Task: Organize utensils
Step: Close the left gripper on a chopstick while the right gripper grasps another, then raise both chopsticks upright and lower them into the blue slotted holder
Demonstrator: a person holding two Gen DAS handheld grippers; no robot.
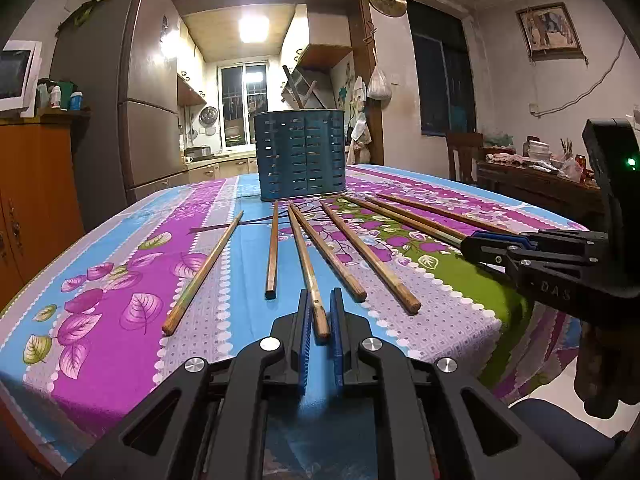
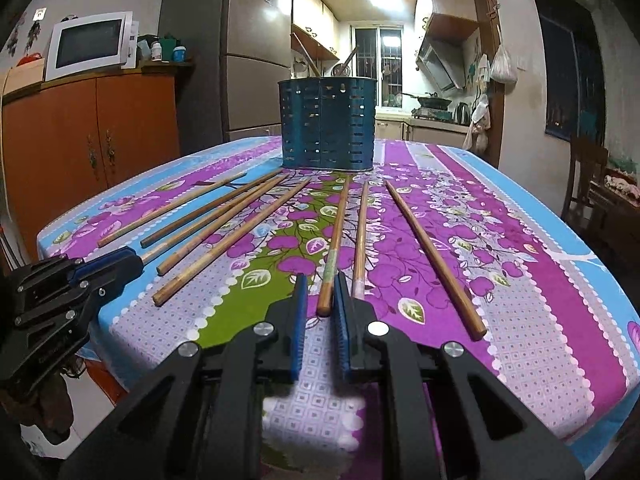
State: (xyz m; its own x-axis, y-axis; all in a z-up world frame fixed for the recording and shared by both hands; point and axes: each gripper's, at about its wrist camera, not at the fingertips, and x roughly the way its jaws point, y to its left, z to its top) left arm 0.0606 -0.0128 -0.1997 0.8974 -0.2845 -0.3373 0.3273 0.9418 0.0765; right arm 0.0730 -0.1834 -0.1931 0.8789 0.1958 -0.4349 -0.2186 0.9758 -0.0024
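Firstly, left wrist view: left tongs (image 1: 321,314) nipped on one chopstick (image 1: 305,264) lying on the table (image 1: 120,280); blue holder (image 1: 300,155) behind. Right wrist view: right tongs (image 2: 322,294) clamping another chopstick (image 2: 335,248); loose chopsticks (image 2: 434,258) alongside.

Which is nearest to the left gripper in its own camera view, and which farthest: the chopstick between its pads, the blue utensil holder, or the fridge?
1. The chopstick: its near end sits between the pads of the left gripper, centre foreground.
2. The blue utensil holder: upright at the far end of the table, centre.
3. The fridge: beyond the table, left.
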